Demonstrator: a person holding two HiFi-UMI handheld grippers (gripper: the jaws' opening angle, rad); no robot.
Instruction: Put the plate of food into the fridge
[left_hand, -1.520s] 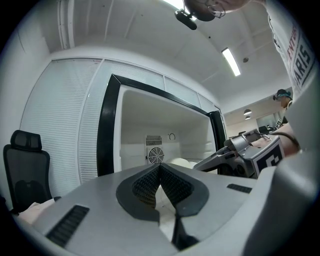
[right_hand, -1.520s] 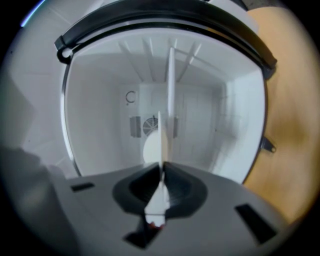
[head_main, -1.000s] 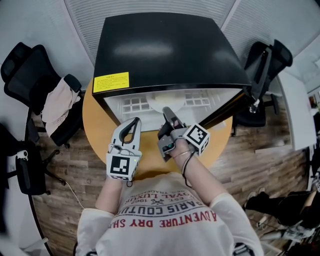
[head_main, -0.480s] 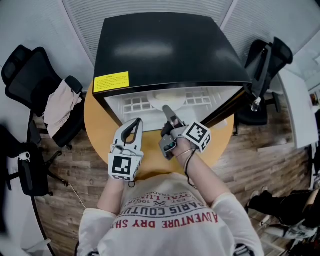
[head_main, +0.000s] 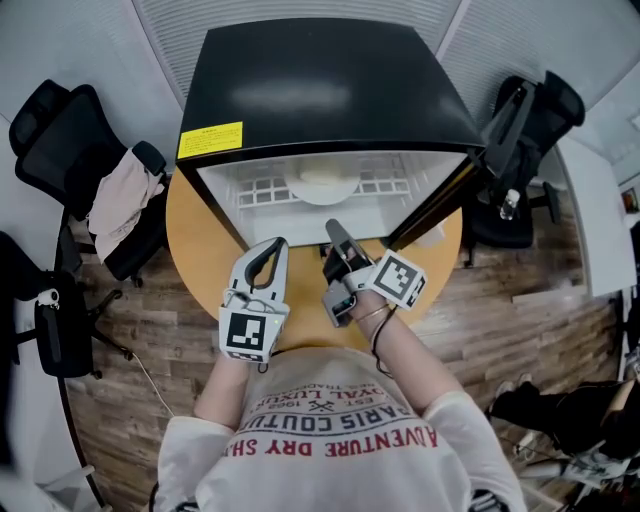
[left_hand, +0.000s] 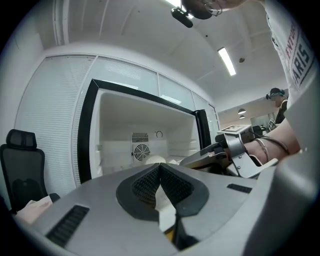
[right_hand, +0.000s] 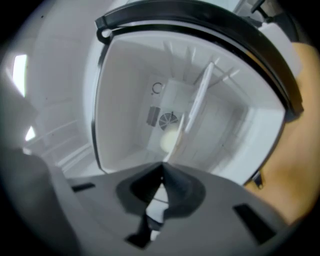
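A black mini fridge (head_main: 320, 80) stands open on a round wooden table (head_main: 200, 265). The plate of food (head_main: 322, 183), a pale mound on a white plate, rests on the white wire shelf inside, and it also shows in the left gripper view as the plate (left_hand: 156, 160) and blurred in the right gripper view as the plate (right_hand: 170, 138). My right gripper (head_main: 335, 229) is shut and empty, pointing at the fridge mouth a short way in front of the plate. My left gripper (head_main: 272, 244) hovers beside it over the table, shut with nothing in it.
The fridge door (head_main: 495, 135) hangs open to the right, its edge near my right hand. An office chair (head_main: 60, 140) draped with a cloth (head_main: 120, 195) stands left of the table, another chair (head_main: 535, 150) to the right. Wooden floor surrounds the table.
The right gripper has drawn back a little from the plate, which stays on the shelf. More of the fridge interior is in view. The left gripper has barely moved.
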